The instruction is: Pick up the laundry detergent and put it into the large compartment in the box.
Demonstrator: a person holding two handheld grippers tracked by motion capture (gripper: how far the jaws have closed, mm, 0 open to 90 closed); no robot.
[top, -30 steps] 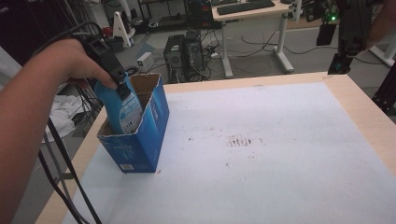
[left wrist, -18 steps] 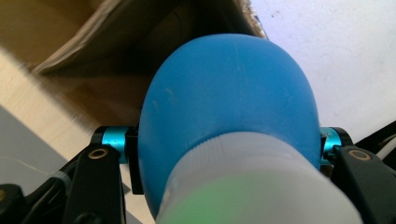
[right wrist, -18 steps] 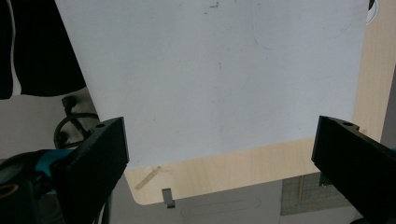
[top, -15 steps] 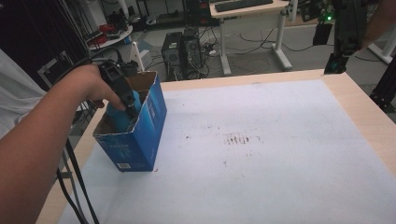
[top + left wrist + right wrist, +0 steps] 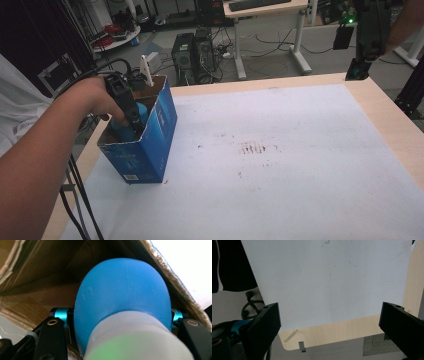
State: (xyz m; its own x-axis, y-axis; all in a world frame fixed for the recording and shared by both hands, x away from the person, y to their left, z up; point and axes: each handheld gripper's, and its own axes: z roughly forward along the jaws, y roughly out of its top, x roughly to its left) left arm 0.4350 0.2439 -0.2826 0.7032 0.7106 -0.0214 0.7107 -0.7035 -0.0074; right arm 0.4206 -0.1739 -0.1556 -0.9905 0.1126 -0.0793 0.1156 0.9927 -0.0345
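Rounded blue plastic bottle with a pale grey-white band (image 5: pixel 122 302), clamped and lowered into the open blue cardboard box (image 5: pixel 157 135).

Left gripper (image 5: pixel 129 119) reaching down into the box near the table's left edge, jaws pressed against opposite flanks of the bottle, bare brown cardboard walls close around it in the left gripper view. Smooth, glossy, bulging shell: probably light and fairly stiff, though likely slippery where the curve falls away, so best held across the widest part, as now, rather than on the tapering dome. Weight of any contents impossible to judge. Box walls thin and frayed at the rim, liable to flex or tip if nudged from inside. Right gripper (image 5: pixel 329 322) held high beyond the table's far right corner, jaws spread wide and empty above the white sheet covering the light wooden table (image 5: pixel 390 120).
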